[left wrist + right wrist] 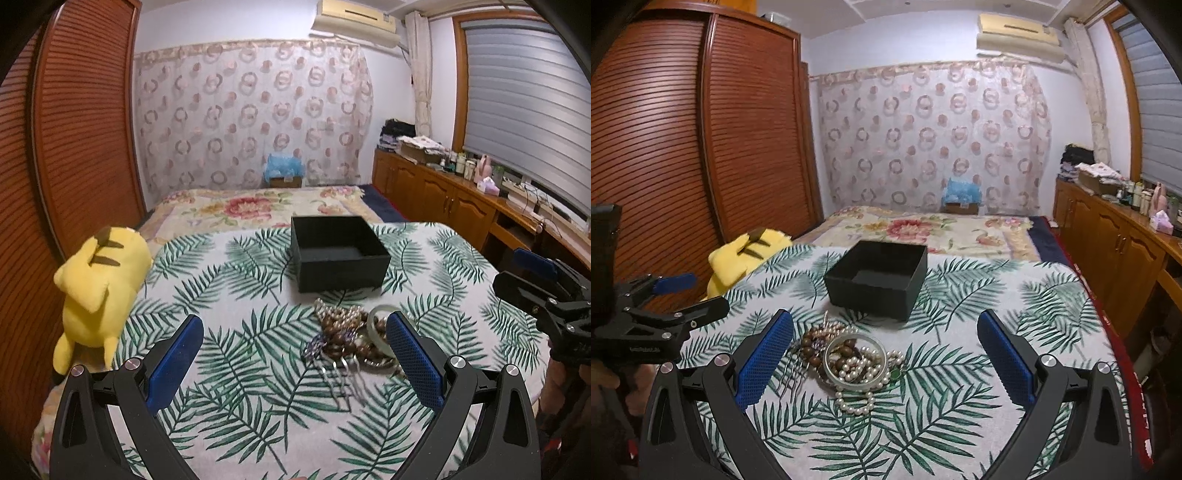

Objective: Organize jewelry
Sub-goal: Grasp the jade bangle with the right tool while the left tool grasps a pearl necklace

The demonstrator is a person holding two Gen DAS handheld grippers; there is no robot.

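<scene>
A pile of jewelry [849, 360] lies on the leaf-print cloth [960, 406]: pearl strands, brown bead bracelets, a pale bangle [827, 356] and a metal hair comb [792, 380]. In the left wrist view the pile [351, 332] sits by my right finger, with the comb [343, 380] in front. An open black box [338, 251] [879, 277] stands just behind the pile and looks empty. My left gripper [295, 354] is open and empty, low over the cloth left of the pile. My right gripper [886, 354] is open and empty, above the pile.
A yellow plush toy [96, 291] [746, 254] lies at the cloth's left edge. A floral bedspread [258, 206] stretches behind the box. Wooden cabinets [443, 195] with clutter run along the right. A louvered wardrobe [701, 129] stands on the left.
</scene>
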